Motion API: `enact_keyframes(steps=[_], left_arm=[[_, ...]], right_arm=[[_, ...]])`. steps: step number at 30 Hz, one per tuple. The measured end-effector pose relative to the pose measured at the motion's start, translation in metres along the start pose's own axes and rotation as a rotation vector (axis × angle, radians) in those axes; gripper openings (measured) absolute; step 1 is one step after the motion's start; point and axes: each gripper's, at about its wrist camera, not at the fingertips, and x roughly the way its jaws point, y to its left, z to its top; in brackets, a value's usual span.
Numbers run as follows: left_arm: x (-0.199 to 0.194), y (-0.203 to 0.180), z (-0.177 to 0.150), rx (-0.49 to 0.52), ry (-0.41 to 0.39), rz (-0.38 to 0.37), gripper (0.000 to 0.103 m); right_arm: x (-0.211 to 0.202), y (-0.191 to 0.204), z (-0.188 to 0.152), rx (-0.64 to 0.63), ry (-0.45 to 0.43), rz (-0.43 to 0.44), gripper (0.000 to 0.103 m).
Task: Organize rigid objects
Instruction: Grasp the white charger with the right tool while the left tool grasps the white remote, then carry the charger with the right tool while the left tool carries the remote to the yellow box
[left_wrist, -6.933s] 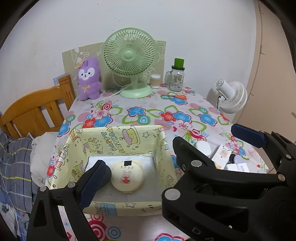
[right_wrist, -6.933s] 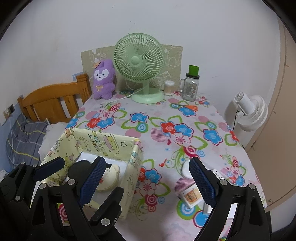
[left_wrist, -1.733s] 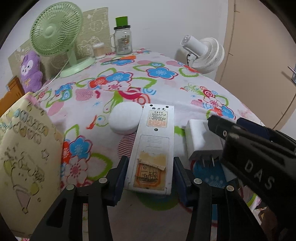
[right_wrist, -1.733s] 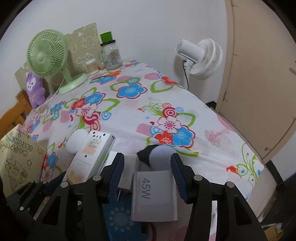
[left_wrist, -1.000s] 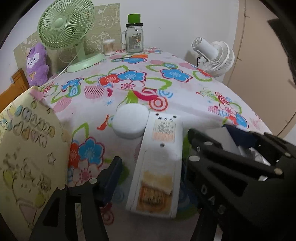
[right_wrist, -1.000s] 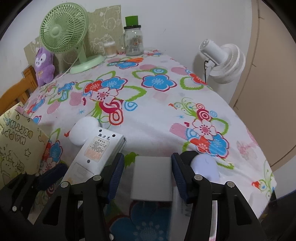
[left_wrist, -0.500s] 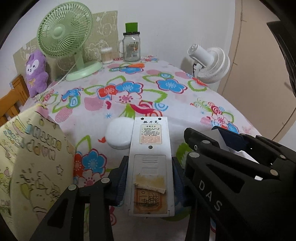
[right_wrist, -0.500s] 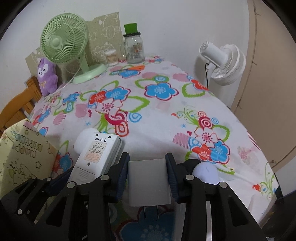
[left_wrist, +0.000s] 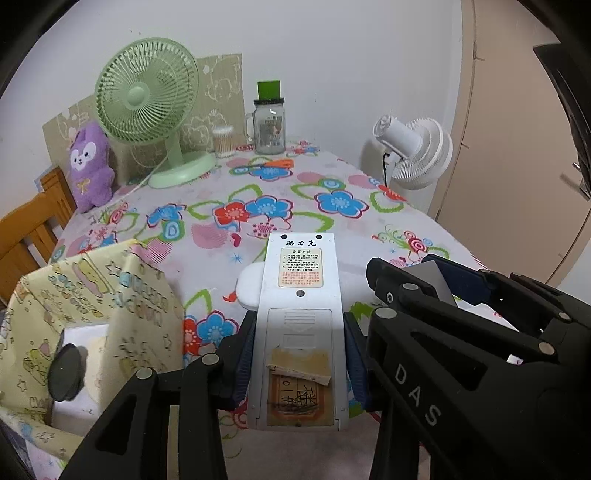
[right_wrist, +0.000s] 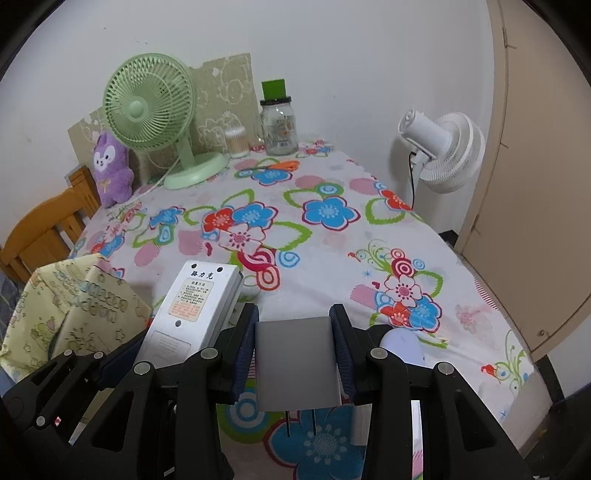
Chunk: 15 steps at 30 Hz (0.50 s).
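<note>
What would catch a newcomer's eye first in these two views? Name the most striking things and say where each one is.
Up front, the left hand-held gripper is shut on a white remote control, held back side up, and beside it the right hand-held gripper clamps a grey charger block whose prongs point toward the camera. Behind them spreads the bright flowered tablecloth, with a green desk fan and a purple plush toy at the far edge by the wall.

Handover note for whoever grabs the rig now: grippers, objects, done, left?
Left gripper: shut on the white remote control, clear of the table.
Right gripper: shut on the white charger plug, prongs hanging down.
Yellow cartoon-print box sits left of both; a round black-topped item lies inside.
White round case remains on the floral tablecloth.
Left: likely drop both into the box, then the case.
</note>
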Motion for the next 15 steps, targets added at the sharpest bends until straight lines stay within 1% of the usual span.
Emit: enact_keyframes(steps=[15], left_arm=[[-0.046, 0.003, 0.006, 0.007, -0.063, 0.01, 0.045]], right_arm=[[-0.046, 0.016, 0.006, -0.033, -0.044, -0.01, 0.043]])
